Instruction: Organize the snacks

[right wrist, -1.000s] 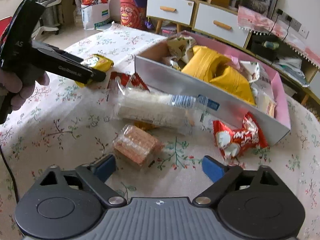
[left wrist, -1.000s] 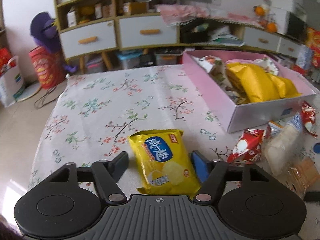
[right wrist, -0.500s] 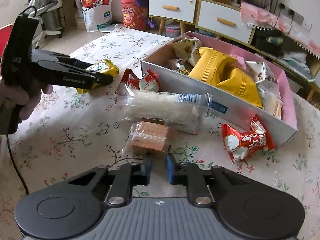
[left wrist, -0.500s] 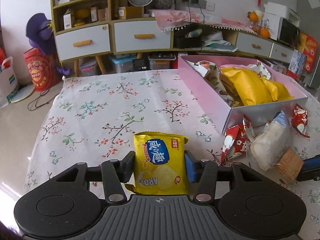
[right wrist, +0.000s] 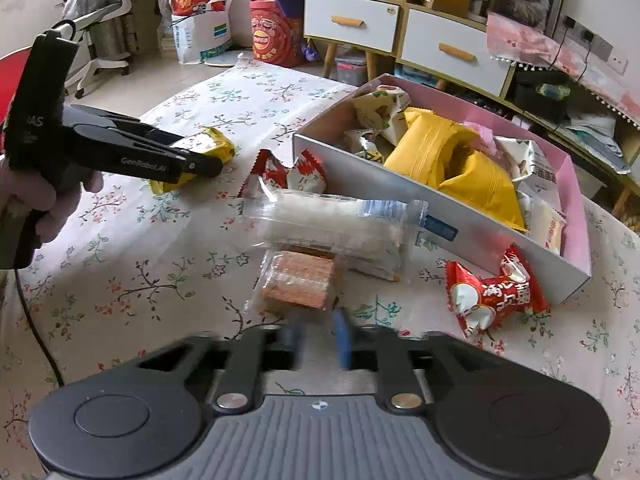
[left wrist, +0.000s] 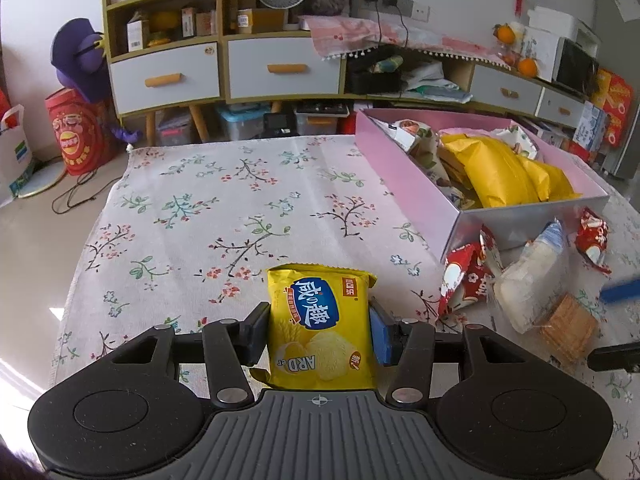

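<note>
My left gripper (left wrist: 318, 332) is shut on a yellow cracker packet (left wrist: 320, 320), its pads pressing both sides just above the flowered cloth. The right wrist view shows that gripper (right wrist: 200, 166) from the side, held by a hand, with the yellow packet (right wrist: 212, 146) at its tip. My right gripper (right wrist: 318, 338) has blurred fingers; its jaws are opening with nothing between them. A clear-wrapped wafer packet (right wrist: 298, 284) lies just beyond its tips. The pink box (right wrist: 440, 208) holds yellow bags and several small packets.
A long clear packet of white crackers (right wrist: 332, 228) lies beside the box, with red candy packets (right wrist: 492, 296) right and more (right wrist: 288, 172) behind. The flowered tablecloth (left wrist: 200, 208) spreads left. Drawers and shelves (left wrist: 224, 68) stand beyond the table.
The left jaws closed onto the yellow packet and hold it straighter. The right jaws went from wide to shut in front of the wafer packet, and now stand partly apart.
</note>
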Demonstrator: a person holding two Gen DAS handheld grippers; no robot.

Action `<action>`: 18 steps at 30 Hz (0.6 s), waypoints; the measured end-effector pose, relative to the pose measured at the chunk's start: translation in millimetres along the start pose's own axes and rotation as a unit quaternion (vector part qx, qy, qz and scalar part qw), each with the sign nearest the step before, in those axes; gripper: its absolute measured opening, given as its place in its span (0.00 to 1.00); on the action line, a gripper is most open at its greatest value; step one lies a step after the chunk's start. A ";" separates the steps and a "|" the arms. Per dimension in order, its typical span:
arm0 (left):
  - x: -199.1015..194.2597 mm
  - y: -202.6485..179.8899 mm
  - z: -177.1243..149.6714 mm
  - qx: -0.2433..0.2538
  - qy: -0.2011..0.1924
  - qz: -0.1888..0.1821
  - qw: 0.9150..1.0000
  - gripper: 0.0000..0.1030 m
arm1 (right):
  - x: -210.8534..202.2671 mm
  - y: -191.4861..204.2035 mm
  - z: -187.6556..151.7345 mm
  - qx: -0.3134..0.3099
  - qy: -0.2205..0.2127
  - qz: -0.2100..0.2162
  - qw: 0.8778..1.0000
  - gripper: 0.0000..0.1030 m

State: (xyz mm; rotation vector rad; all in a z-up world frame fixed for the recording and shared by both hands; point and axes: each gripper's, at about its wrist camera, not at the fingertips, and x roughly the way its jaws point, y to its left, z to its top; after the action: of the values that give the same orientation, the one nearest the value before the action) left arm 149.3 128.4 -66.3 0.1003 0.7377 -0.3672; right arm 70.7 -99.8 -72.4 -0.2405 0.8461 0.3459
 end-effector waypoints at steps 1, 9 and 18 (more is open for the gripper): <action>-0.3 -1.2 0.1 0.003 0.001 -0.001 1.000 0.47 | -0.7 -0.7 -0.1 0.002 -0.007 -0.007 1.000 0.49; -1.6 -13.0 -2.2 0.031 0.006 -0.010 0.999 0.47 | 7.8 1.2 0.8 0.006 -0.023 -0.002 1.000 0.47; -3.0 -14.1 -1.5 0.032 0.006 -0.014 0.999 0.47 | 10.4 11.6 3.2 -0.010 -0.021 0.027 0.999 0.00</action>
State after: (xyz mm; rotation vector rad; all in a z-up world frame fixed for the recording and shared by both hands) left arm 141.3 116.4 -64.8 0.1518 0.7405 -0.4174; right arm 74.7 -86.0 -79.1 -0.2286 0.8087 0.4078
